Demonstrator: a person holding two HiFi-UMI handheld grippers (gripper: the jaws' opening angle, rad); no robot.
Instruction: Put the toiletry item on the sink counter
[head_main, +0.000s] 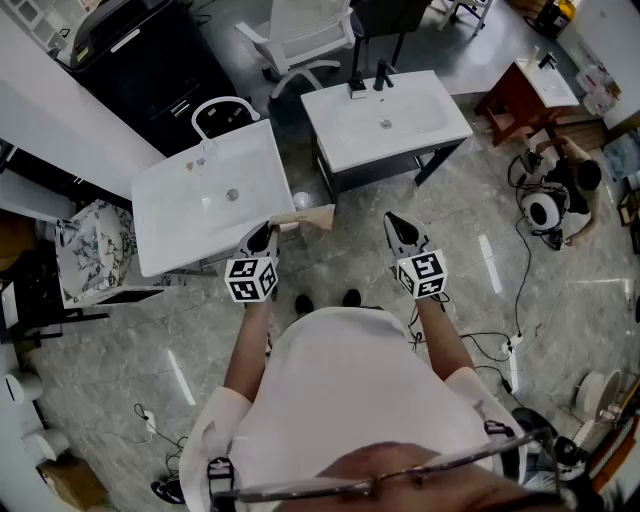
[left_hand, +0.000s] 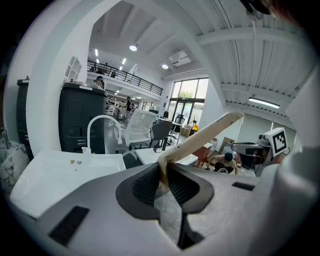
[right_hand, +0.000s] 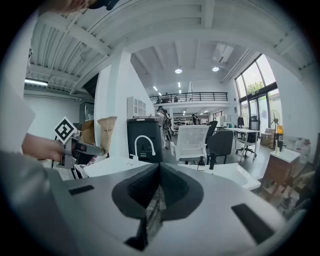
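A flat tan packet (head_main: 303, 217) is the toiletry item, and my left gripper (head_main: 262, 240) is shut on its near edge. In the left gripper view the packet (left_hand: 202, 138) rises to the upper right from between the pads. It hangs just off the front right corner of the white sink counter (head_main: 170, 228), which has a white arched faucet (head_main: 222, 104). My right gripper (head_main: 400, 232) is shut with nothing in it, held level beside the left one. From the right gripper view, the packet (right_hand: 105, 131) shows at the left, and the right gripper (right_hand: 159, 187) has its jaws together.
A second white sink (head_main: 420, 125) with black faucets (head_main: 383, 73) stands ahead on the right. Behind are a white chair (head_main: 300, 35) and a black cabinet (head_main: 150, 65). A person (head_main: 570, 180) crouches on the floor at the right. Cables (head_main: 500, 345) lie on the tiles.
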